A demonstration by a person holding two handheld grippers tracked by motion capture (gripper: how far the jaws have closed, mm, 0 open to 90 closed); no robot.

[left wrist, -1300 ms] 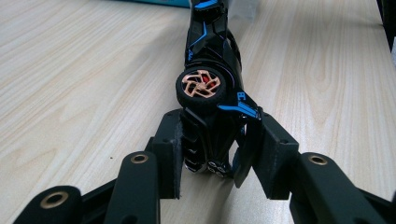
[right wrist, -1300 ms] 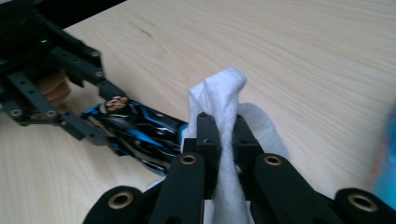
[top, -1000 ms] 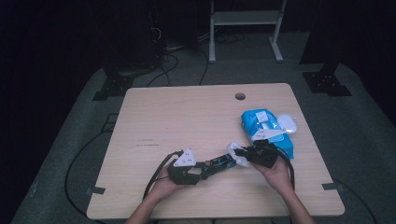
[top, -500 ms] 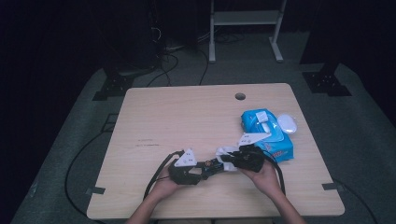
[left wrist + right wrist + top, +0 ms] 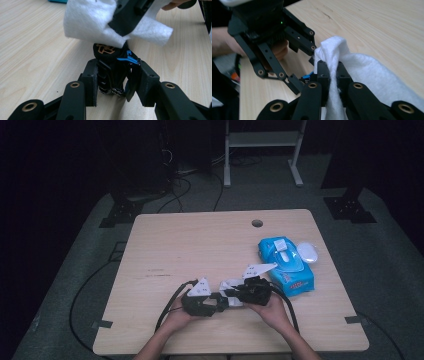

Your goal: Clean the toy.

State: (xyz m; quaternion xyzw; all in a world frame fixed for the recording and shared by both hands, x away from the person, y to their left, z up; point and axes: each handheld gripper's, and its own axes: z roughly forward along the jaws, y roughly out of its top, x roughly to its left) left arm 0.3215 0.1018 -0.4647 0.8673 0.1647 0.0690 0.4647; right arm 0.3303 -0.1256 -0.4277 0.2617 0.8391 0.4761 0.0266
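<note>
Near the front edge of the tabletop (image 5: 200,245), the right gripper (image 5: 239,293) was clenched on a white wipe (image 5: 362,67). The left gripper (image 5: 216,303) grasped a small black gadget (image 5: 113,72), touching the wipe.

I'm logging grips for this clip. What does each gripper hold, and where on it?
Left gripper clamps a small black object by its sides. Right gripper pinches a white wipe at a bunched fold.
</note>
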